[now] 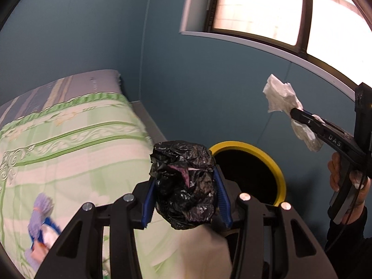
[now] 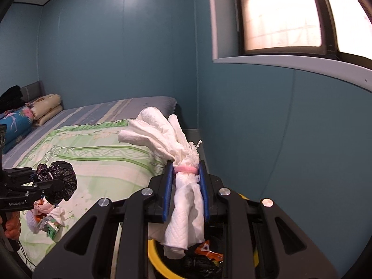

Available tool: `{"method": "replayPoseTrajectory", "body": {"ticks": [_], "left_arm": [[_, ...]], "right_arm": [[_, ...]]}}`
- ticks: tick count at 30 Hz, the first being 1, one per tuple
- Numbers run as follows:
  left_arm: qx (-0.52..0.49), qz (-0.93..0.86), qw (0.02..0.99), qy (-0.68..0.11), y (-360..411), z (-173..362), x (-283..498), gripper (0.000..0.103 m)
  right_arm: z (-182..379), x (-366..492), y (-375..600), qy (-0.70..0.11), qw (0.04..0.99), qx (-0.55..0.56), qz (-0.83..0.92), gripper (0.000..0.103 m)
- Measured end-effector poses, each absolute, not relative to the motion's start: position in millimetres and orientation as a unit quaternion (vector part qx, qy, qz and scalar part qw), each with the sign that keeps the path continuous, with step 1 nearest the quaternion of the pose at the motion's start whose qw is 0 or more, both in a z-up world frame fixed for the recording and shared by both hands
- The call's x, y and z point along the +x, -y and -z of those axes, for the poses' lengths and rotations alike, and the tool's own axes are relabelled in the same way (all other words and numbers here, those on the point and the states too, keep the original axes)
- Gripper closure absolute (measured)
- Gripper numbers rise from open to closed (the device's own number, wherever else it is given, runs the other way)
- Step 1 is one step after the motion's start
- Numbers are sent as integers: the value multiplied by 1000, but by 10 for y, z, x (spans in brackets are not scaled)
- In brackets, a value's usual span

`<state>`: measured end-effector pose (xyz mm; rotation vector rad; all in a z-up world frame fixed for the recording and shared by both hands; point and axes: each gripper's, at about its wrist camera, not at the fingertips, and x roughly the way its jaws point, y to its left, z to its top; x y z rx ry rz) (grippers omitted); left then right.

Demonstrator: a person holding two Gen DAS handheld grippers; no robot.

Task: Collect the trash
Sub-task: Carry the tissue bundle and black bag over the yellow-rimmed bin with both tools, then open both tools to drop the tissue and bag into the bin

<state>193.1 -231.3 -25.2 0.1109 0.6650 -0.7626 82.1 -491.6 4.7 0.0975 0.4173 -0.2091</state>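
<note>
Black bag [image 1: 186, 186] (clamped), tissue [image 1: 282, 103] aloft

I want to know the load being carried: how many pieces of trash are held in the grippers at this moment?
2. A crumpled black plastic bag sits between the left gripper fingers. A wad of white paper towel with a pink band is clamped in the right gripper. More trash lies on the bed.

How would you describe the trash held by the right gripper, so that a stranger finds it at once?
Look below the window, beside the bed, above the yellow-rimmed bin. There the right gripper pinches a crumpled white paper towel between its blue fingers. A pink band circles its middle, unlike the black plastic bag in the left gripper.
</note>
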Motion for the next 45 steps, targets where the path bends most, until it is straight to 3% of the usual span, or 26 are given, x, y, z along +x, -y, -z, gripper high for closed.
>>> {"method": "replayPoseTrajectory", "body": {"ticks": [24, 45], "left_arm": [[69, 423, 833, -350, 3543, 745, 1998, 61], [78, 420, 810, -402, 4003, 1365, 2078, 61]], "right_arm": [[491, 1008, 5344, -263, 948, 64, 167, 83], [1062, 1319, 5539, -332, 922, 87, 179, 82]]}}
